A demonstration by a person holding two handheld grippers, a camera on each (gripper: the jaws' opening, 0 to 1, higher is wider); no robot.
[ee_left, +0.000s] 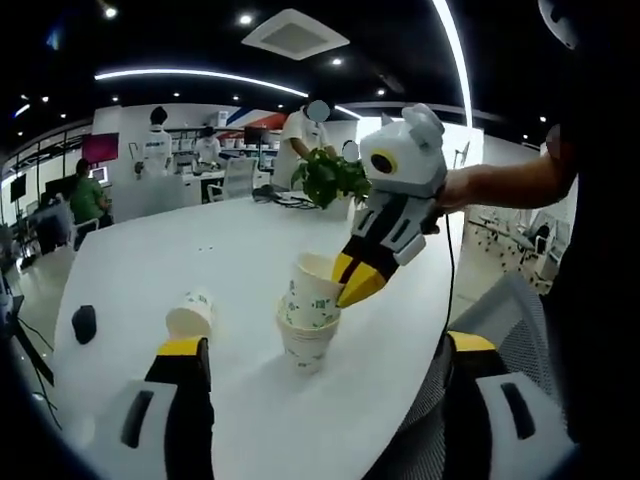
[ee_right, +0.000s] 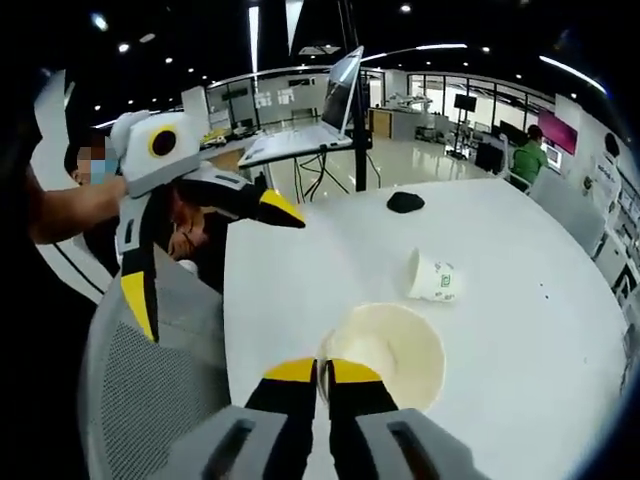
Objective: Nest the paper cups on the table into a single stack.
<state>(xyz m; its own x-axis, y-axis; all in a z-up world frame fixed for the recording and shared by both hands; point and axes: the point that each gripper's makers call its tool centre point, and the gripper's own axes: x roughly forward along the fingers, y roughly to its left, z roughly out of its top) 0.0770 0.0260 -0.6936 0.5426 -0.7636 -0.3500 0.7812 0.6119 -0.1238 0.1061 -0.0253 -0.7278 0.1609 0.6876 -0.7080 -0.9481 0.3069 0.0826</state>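
white cups [ee_left: 308,318] green-printed, tongs [ee_right: 320,372] yellow-tipped

Long white ceiling strip lights [ee_left: 455,50] brighten the glossy white desk [ee_left: 240,260]; fisheye bending and soft blur grow toward edges.

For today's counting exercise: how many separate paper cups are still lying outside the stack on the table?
1. A single loose cup lies on its side on the white table, apart from the stack, whose top cup the right gripper pinches. Nested cups in the stack cannot be counted exactly.

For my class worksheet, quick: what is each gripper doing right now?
Left gripper: open, holding nothing.
Right gripper: shut on the rim of the top cup of the stack.
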